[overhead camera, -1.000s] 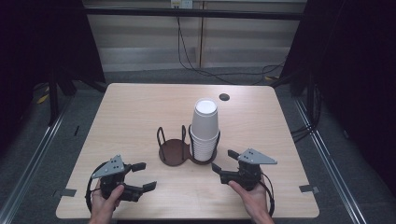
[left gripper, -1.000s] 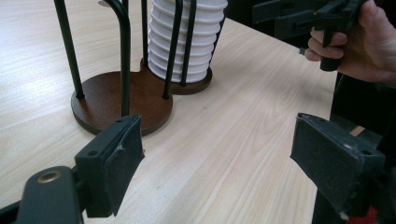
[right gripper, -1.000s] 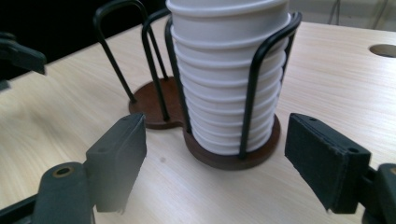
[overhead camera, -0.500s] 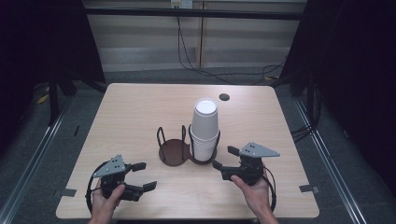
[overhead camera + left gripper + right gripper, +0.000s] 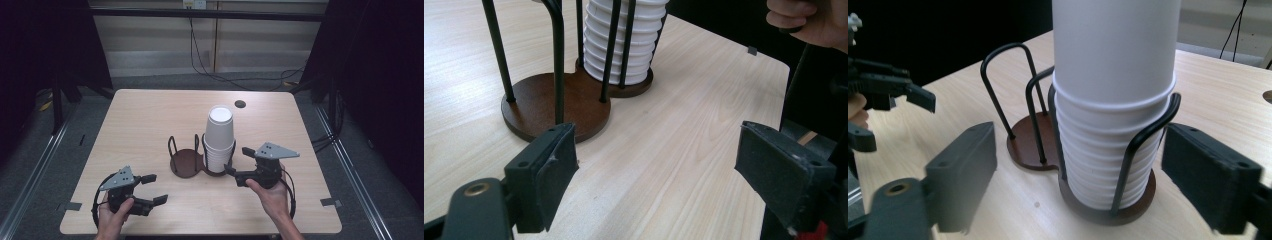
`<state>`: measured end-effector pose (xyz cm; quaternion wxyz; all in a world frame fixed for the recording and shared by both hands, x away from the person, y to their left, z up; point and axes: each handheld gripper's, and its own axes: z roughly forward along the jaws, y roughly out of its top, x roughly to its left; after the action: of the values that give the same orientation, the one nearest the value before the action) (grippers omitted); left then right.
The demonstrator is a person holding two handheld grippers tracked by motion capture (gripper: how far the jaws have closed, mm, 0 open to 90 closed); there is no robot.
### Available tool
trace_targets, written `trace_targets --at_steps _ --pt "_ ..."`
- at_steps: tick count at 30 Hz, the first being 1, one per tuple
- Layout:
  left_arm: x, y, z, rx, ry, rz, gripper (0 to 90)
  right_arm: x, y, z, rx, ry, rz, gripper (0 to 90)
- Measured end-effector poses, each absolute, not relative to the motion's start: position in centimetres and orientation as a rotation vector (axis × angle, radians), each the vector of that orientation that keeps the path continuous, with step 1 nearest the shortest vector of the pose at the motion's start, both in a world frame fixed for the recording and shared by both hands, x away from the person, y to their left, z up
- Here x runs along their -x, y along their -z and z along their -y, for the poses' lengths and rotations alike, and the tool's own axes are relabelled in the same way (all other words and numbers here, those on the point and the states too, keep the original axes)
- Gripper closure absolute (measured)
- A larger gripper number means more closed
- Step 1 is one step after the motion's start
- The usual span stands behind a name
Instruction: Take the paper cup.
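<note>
A tall stack of white paper cups (image 5: 220, 137) stands in the right ring of a dark wire holder (image 5: 187, 162) with two round wooden bases; the left ring is empty. My right gripper (image 5: 239, 161) hovers just right of the stack, open, with nothing held. In the right gripper view the stack (image 5: 1113, 100) rises just beyond the gap between the spread jaws. My left gripper (image 5: 155, 188) rests near the table's front left, open and empty. From the left gripper view, the holder's empty base (image 5: 549, 100) and the cups (image 5: 624, 45) lie ahead.
The light wooden table (image 5: 150, 125) has a small dark round hole (image 5: 240, 104) near its far edge. Dark curtains and cables stand beyond the table. A person's hands hold both grippers at the front edge.
The right gripper has lifted a little off the table beside the cup stack. The left gripper has stayed where it was.
</note>
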<state>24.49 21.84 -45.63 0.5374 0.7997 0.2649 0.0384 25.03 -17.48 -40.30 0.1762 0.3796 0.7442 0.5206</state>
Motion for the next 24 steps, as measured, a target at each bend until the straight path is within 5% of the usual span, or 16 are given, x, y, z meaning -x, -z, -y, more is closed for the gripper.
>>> trace_targets --at_steps 5,24 --pt "-24.5 45.6 -21.9 -1.896 -0.094 -0.626 16.7 -25.8 39.1 17.9 -1.034 -1.482 -2.12 20.7" --pt "-24.5 45.5 -21.9 -1.905 -0.1 -0.595 16.0 -29.6 35.2 16.7 -1.005 -1.433 -2.253 14.4"
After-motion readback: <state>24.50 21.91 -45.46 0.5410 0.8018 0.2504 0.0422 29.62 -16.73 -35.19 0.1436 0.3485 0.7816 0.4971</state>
